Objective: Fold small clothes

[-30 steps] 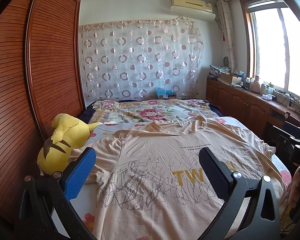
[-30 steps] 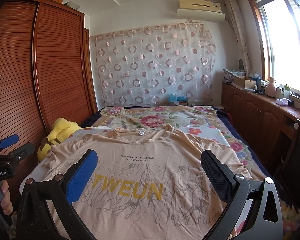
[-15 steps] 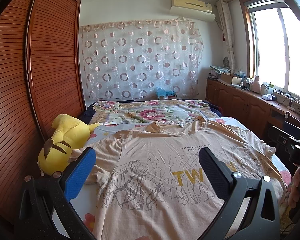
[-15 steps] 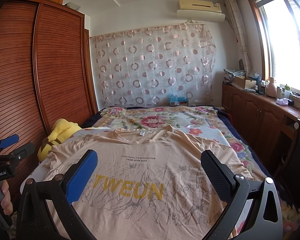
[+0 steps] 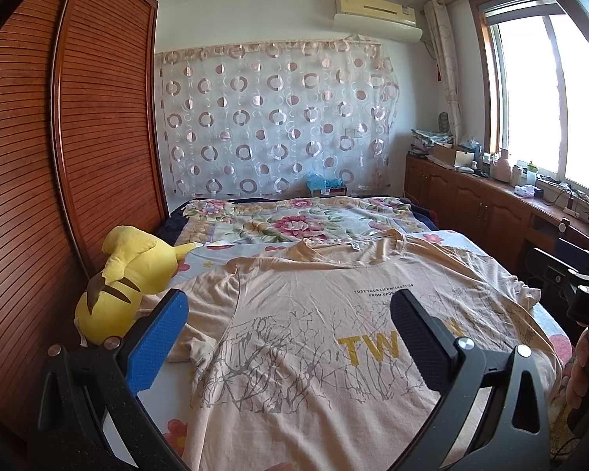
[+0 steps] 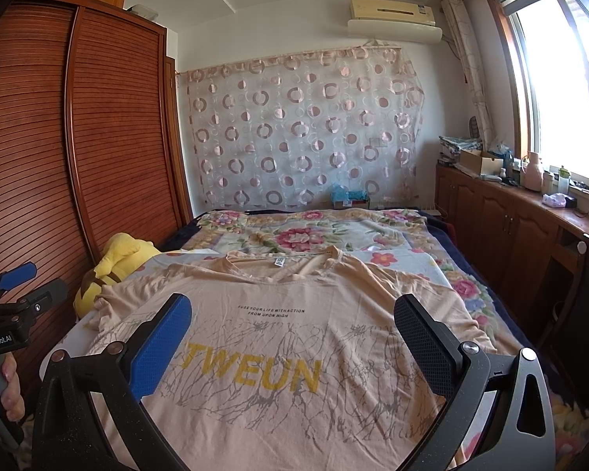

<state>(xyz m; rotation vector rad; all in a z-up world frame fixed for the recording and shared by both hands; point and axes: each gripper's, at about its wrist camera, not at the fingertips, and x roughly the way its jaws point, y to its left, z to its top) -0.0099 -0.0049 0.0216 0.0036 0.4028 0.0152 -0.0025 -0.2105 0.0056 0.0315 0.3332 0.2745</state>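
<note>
Hovering both grippers, left gripper (image 5: 288, 337) and right gripper (image 6: 292, 341), jaws spread and empty, I see the T-shirt (image 6: 294, 337) flat at the bed's (image 6: 408, 261) near edge; soft, limp, I'd pinch its sleeves.

Matt, creased cloth T-shirt (image 6: 294, 337)

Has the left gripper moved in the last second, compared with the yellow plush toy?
No. The left gripper keeps its place against the yellow plush toy and T-shirt.
</note>
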